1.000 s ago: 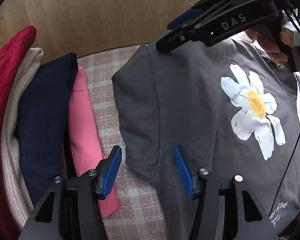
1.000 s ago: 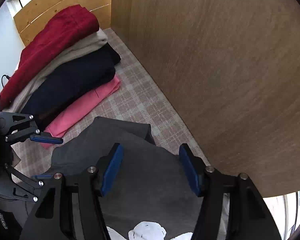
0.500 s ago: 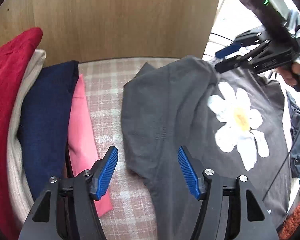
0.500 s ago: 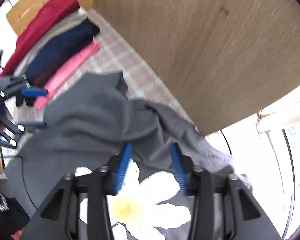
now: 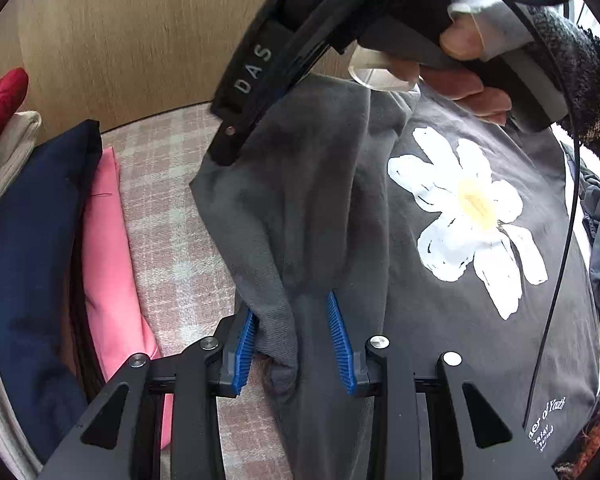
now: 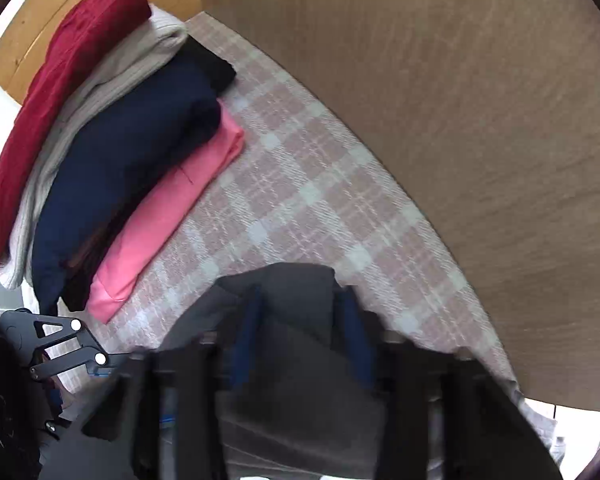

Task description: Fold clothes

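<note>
Left wrist view, nearest first: my left tool [image 5: 294,340] sits right over the side edge of the grey flower shirt [image 5: 440,320]. Its blue pads [image 5: 245,350] have a bunched fold of that edge between them, but I can still see a gap beside the cloth, so I honestly can't tell if the pinch is made or only closing.

Shirt position: it lies spread on the pink plaid surface [image 5: 172,248], printed side up, white daisy [image 5: 472,216] to the right of my left tool.

Long axis of the fold: the lifted edge runs straight away from my left tool toward the far end, where the right tool [image 5: 236,120] hangs over the shoulder area.

Right wrist view: blurry. Grey cloth fills the space between the right tool's [image 6: 298,344] fingers. Looks like a grasp to me, but the blur stops me calling it.

Who's nearer: left tool has the near end of the edge, right tool has the far end. So the two are lined up along one side of the shirt.

My guess at the next move: carry that whole side to the right, over the daisy.

Farther left: stack of folded clothes [image 6: 112,152] (pink, navy, beige, red), well apart from the shirt.

Farthest: wooden panel [image 6: 460,120] behind it all.
</note>
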